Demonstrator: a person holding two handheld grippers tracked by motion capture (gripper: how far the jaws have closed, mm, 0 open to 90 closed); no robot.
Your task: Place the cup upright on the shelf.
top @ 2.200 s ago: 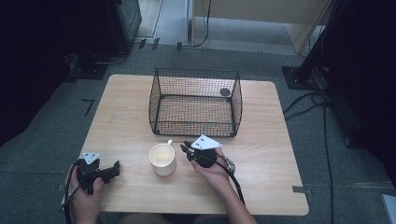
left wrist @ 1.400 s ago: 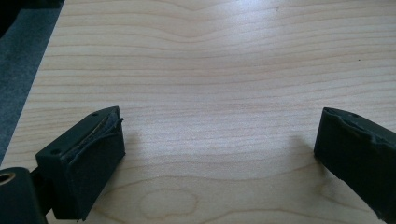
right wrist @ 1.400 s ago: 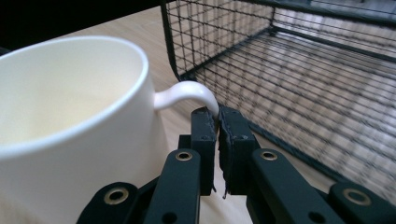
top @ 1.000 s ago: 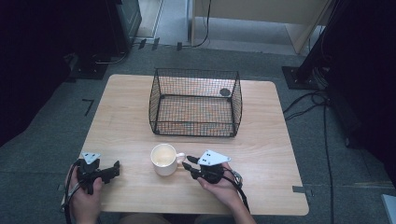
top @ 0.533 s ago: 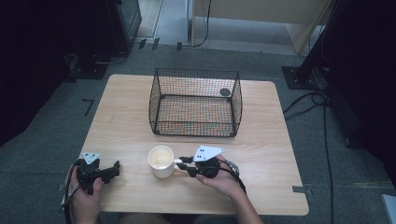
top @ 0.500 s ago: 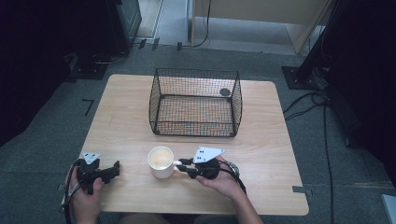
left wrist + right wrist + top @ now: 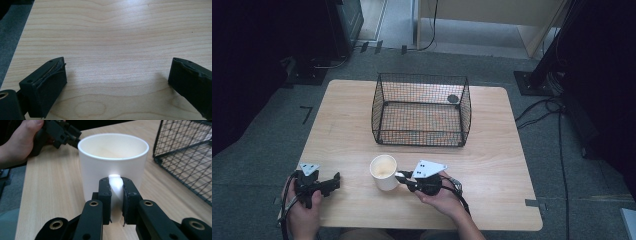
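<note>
Right tool (image 7: 403,177) was clamped on the handle (image 7: 115,195) of the white mug (image 7: 384,172); the right gripper view showed both pads pressed flat against the handle's sides, jaws having just been closing onto it. The mug stood upright on the wooden surface (image 7: 492,165), near the front edge and roughly mid-width, in front of the black wire basket (image 7: 421,110) and clearly apart from it. The mug looked empty inside, cream-white wall, handle pointing toward the person's right hand (image 7: 439,197). That hand held the tool about level with the surface, jaws pointing left in the high view, grey three-cornered plate (image 7: 429,169) on top, cable trailing back along the forearm. Left tool (image 7: 333,181) sat at the front-left corner of the surface, held in the left hand (image 7: 302,212), well apart from the mug. The left gripper view showed its jaws spread wide, nothing between them but bare wood grain, so it was released. In the right gripper view the left tool (image 7: 63,133) also showed behind the mug's rim, off to the upper left. The basket stood toward the back of the surface, mesh sides flaring slightly outward at the top; a small dark round thing (image 7: 453,99) showed at its far right corner, whether inside or behind the mesh I couldn't tell.
</note>
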